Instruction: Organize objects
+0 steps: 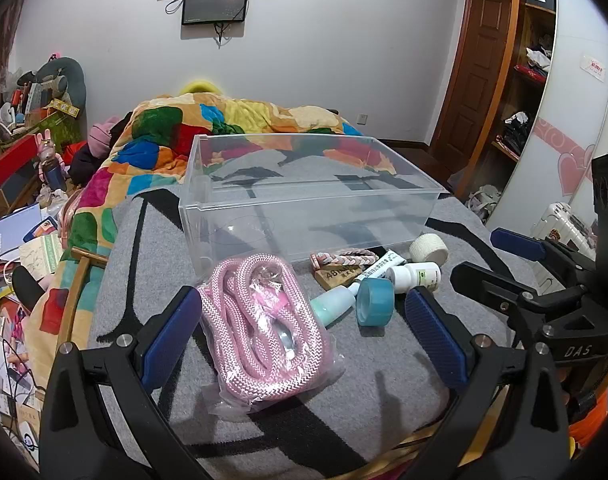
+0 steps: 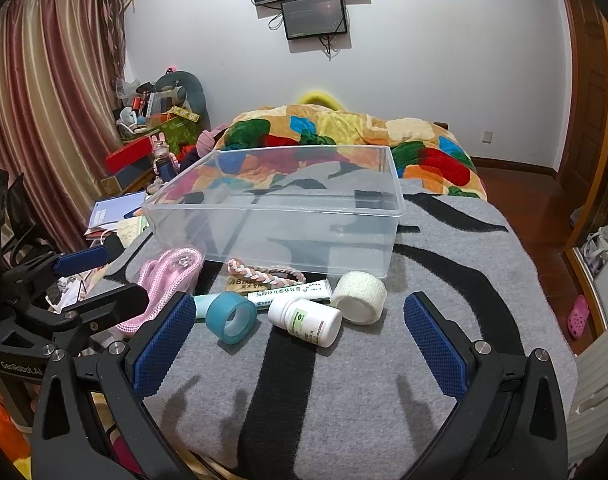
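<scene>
My left gripper (image 1: 300,336) is spread wide around the bagged pink rope (image 1: 260,328) at frame centre, ready to pinch it. My right gripper (image 2: 300,344) gapes before the white bottle (image 2: 305,322). The clear box (image 2: 276,216) waits behind, empty, for both.

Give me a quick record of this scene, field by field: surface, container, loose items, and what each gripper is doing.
surface: grey blanket with black stripes
container: clear plastic box, nothing inside
loose items: bagged pink rope, teal tape roll, white pill bottle, white bandage roll, ointment tube, braided band
left gripper: open, fingers either side of the rope bag
right gripper: open, holding nothing
</scene>
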A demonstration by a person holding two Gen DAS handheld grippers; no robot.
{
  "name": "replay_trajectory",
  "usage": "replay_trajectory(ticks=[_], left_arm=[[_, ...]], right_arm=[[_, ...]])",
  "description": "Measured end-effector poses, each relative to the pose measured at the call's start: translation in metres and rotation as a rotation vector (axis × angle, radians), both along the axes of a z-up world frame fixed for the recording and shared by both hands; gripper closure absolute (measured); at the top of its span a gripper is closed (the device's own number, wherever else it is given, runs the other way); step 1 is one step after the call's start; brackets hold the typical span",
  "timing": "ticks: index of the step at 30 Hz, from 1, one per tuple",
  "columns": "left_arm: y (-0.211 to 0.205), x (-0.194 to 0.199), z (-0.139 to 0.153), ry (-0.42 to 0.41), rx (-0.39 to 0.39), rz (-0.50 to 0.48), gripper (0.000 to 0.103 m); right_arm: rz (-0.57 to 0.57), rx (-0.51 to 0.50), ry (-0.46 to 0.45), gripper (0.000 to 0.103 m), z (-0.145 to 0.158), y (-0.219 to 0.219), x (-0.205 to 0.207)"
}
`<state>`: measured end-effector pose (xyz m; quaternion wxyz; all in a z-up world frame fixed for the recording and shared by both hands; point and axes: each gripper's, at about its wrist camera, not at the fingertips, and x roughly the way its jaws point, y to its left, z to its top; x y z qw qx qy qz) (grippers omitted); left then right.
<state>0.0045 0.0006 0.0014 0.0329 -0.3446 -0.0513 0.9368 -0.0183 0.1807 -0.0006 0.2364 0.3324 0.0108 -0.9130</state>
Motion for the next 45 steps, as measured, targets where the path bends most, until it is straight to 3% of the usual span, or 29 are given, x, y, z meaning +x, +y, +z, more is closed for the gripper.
replay_trajectory(ticks=[45], left_arm=[[-0.0024, -0.0021, -0.0039, -0.026, 0.012, -0.002, 0.000]], right_arm=[[-0.002, -0.006, -0.008, 0.000, -0.0003, -0.0001, -0.0003]])
